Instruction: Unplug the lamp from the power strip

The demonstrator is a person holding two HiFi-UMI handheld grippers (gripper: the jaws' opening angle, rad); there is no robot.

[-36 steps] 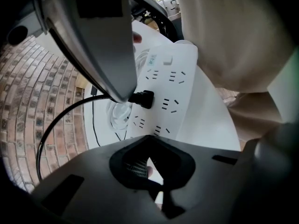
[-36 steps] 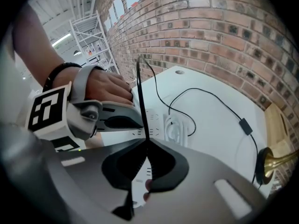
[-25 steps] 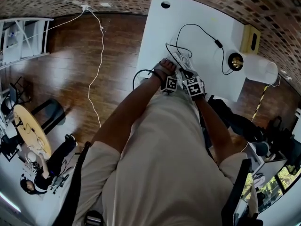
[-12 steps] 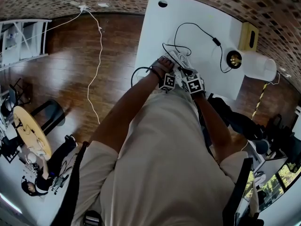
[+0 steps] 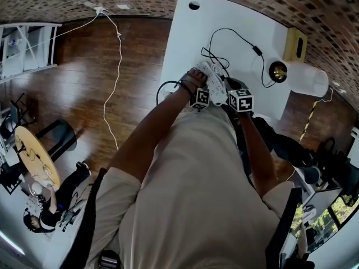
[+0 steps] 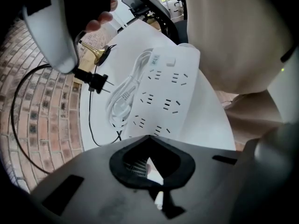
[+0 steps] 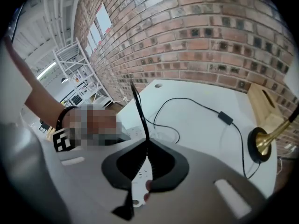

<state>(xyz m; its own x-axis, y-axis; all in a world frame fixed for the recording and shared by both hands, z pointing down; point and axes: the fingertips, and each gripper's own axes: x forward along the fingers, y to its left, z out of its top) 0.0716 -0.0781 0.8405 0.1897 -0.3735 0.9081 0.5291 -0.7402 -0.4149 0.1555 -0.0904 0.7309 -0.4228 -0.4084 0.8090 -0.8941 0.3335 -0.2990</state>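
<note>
At the near edge of the white surface (image 5: 185,38), unplug step looks done. The lamp plug (image 6: 93,80) is out of the power strip (image 6: 163,97) and sits in the air just beside the strip's left edge, prongs aimed at it, not touching.

Right tongs (image 7: 144,162): clenched on the plug end of the black lamp cord (image 7: 187,101).
Left tongs (image 6: 148,164): clenched at the strip's near end, with only a white sliver showing in the gap. My read is they're bracing the strip. Can't confirm they pinch anything.

Next move, as I judge it: carry the plug clear of the sockets, lay it on bare surface, release. Then lift the left tongs off the strip. Watch the cord slack, since it loops close to the strip's own coiled white lead (image 6: 124,94) and could snag.

Count:
- 1 power strip, 6 socket groups visible, all empty
- 1 lamp (image 5: 280,72) at the far right of the surface, well apart from the strip
- 1 plug, 2 prongs
- 1 inline switch (image 5: 258,51) on the lamp cord
- 1 coiled white lead
- 1 yellowish box (image 5: 296,43) beside the lamp
- 2 tongs
</note>
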